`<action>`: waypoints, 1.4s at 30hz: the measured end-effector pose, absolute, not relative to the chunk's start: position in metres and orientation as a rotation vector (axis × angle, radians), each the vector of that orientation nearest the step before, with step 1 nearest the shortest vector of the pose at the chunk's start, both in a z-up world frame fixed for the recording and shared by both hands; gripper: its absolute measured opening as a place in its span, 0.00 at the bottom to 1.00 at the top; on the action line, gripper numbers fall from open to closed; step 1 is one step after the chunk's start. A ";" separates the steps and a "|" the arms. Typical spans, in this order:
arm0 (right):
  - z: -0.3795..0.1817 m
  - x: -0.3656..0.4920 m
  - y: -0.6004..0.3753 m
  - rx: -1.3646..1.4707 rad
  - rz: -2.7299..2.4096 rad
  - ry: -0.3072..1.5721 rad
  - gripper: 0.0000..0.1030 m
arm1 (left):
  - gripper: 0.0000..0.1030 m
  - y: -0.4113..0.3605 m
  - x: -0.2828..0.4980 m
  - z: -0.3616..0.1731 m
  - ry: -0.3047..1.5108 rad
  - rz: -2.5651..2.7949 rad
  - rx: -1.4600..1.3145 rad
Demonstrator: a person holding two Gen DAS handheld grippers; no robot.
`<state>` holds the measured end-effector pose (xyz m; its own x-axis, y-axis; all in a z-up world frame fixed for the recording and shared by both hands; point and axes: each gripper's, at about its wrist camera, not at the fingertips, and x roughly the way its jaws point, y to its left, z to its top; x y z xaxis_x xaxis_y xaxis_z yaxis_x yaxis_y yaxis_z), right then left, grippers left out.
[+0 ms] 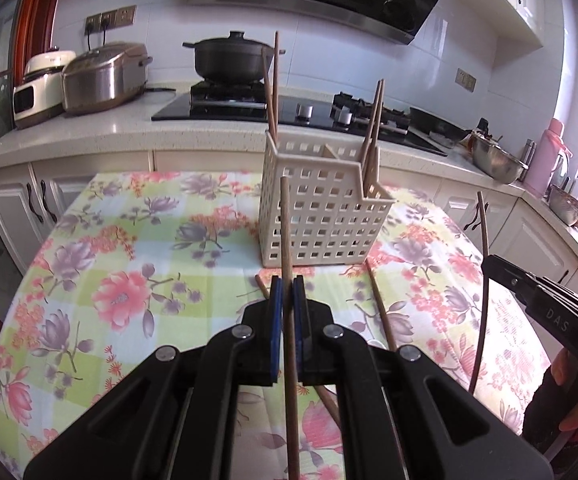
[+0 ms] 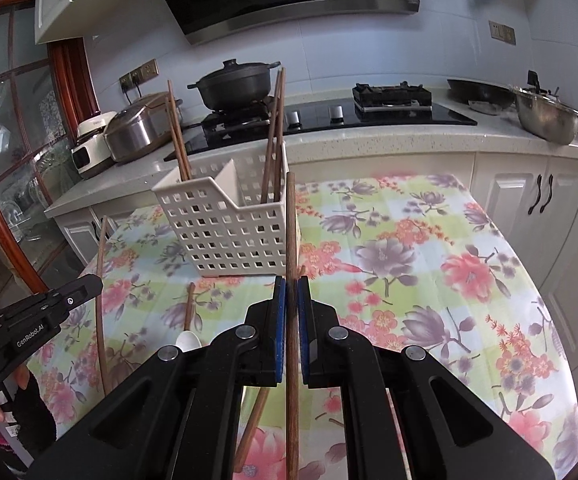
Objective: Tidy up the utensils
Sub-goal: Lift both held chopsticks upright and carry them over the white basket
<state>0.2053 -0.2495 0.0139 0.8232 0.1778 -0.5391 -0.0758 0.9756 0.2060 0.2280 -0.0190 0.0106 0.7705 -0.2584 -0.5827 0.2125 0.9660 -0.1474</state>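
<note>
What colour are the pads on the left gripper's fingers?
Blue, on black fingers; clearest in the left wrist view, where they clamp a wooden chopstick.

The chopstick [image 1: 287,240] in the left tool [image 1: 287,300] looks like matt brown wood, as does the chopstick [image 2: 291,232] in the right tool [image 2: 291,304]. Both tools are matt black plastic with smooth blue pads [image 1: 276,320]. The basket [image 1: 321,208] is smooth cream plastic, pierced with square holes. Under the basket, the cloth [image 1: 129,260] on the surface has a flowered print with a slight sheen. Behind the basket, the pot [image 1: 231,58] is matt black, the cooker [image 1: 103,78] brushed metal, the hob [image 2: 389,114] glossy black.
</note>
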 end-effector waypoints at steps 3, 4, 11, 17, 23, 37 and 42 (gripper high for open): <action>0.020 0.201 -0.248 0.176 0.139 0.576 0.06 | 0.05 -0.019 0.223 0.018 0.625 -0.262 -0.077; 0.022 0.200 -0.247 0.175 0.140 0.572 0.06 | 0.05 -0.019 0.221 0.021 0.618 -0.264 -0.075; 0.032 0.193 -0.244 0.169 0.147 0.547 0.06 | 0.05 -0.017 0.212 0.033 0.587 -0.266 -0.068; 0.040 0.188 -0.244 0.166 0.149 0.528 0.06 | 0.05 -0.020 0.204 0.042 0.563 -0.273 -0.057; 0.047 0.183 -0.244 0.163 0.152 0.511 0.06 | 0.05 -0.021 0.199 0.048 0.547 -0.280 -0.050; 0.055 0.181 -0.244 0.159 0.153 0.493 0.06 | 0.05 -0.023 0.195 0.059 0.520 -0.290 -0.040; 0.060 0.185 -0.245 0.155 0.150 0.489 0.06 | 0.05 -0.025 0.199 0.065 0.511 -0.299 -0.030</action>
